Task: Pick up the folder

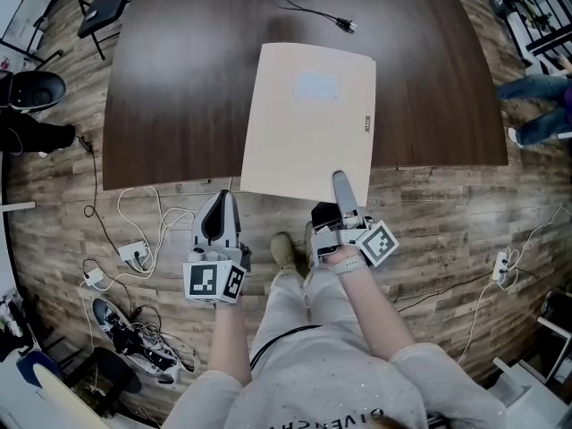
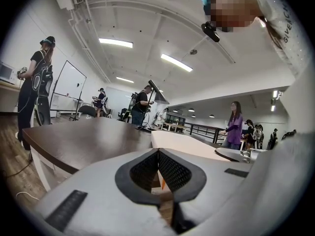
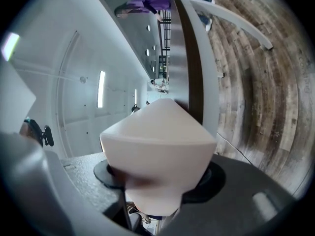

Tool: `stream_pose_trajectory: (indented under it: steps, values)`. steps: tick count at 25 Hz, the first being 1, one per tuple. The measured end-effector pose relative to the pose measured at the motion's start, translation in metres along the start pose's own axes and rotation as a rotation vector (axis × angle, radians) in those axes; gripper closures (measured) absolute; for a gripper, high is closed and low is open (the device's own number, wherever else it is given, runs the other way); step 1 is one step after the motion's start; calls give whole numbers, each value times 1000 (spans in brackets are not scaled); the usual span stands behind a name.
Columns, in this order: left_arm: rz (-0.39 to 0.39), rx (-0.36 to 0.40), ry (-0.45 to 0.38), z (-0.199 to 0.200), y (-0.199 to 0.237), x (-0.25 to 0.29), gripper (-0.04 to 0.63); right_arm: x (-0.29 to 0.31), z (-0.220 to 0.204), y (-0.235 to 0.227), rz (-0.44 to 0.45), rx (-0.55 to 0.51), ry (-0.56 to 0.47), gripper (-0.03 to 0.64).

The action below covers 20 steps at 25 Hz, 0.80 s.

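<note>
The left tongs (image 1: 227, 199) hang off the counter (image 1: 179, 88), just short of its near edge and over the floor (image 1: 447, 222). Their pads meet at the tip with nothing between them. They are near the folder's near left corner but clear of it.

The folder (image 1: 308, 123) lies flat and shut at the middle of the near edge, turned a little askew. Its far end reaches toward the counter's centre, and its near strip juts out over the floor. A cable (image 1: 308, 7) lies at the far edge, well apart from it.

The right tongs (image 1: 341, 184) are rolled on their side and straddle that jutting strip toward the folder's near right corner. One jaw lies on top of the cover and the other goes beneath it. The jaws stand apart with the folder between them, and I judge they do not yet pinch it (their own view shows shadow beside one pad).

The likely trouble is the grip itself. The bite is shallow and sits off to one side of a thin, floppy sheet, so the far left part could sag, swing or twist out of the pads once lifted. If only the top leaf is caught, the folder may fall open and hang. The lower jaw works close under the near edge and could knock against it on closing or rising. With the left tongs idle, nothing props the free side.
</note>
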<state>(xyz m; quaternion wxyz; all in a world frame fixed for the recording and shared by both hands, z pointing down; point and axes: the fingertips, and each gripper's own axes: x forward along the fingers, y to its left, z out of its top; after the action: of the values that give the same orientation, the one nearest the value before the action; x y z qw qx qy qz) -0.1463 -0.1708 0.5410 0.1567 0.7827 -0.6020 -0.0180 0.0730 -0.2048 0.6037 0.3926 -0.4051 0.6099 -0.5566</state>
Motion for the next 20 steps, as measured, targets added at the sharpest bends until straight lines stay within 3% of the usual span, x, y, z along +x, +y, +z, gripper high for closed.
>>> stream_pose_trajectory:
  steps: [20]
  values:
    - [-31, 11, -20, 30, -17, 8, 597, 3, 30, 41, -48, -215, 83, 341]
